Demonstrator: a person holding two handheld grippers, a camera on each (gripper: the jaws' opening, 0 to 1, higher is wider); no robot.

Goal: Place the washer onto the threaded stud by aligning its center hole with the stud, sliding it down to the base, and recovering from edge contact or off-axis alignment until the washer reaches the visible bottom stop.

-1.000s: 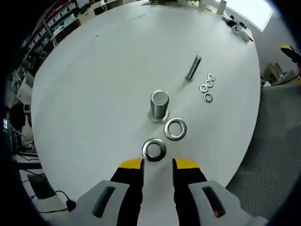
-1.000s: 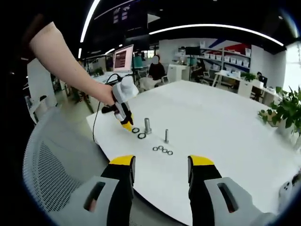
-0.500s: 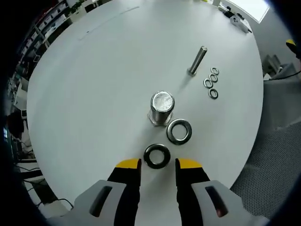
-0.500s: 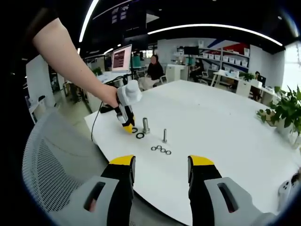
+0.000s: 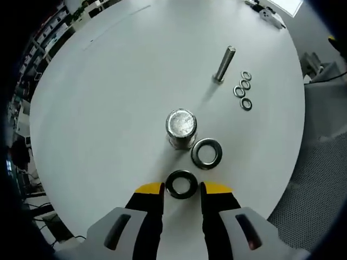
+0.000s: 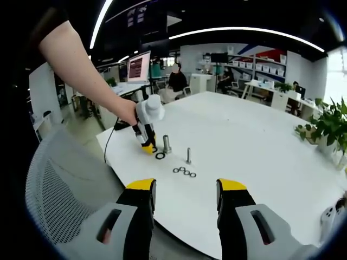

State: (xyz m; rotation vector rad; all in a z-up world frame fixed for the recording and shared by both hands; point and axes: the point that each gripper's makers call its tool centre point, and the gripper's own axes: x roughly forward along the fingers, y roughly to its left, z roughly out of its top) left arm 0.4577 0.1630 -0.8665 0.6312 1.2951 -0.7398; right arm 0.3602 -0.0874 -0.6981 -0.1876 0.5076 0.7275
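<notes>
While our left gripper hangs open over the round white table, its yellow-tipped jaws stand either side of a dark washer lying flat, without clamping it. Just beyond, a second washer lies beside the thick threaded stud. Farther off stand a thin bolt and three small washers. Our right gripper is open, holding nothing, near the table's edge. Around us: an office with desks, a monitor, shelves, a plant, a mesh chair.
</notes>
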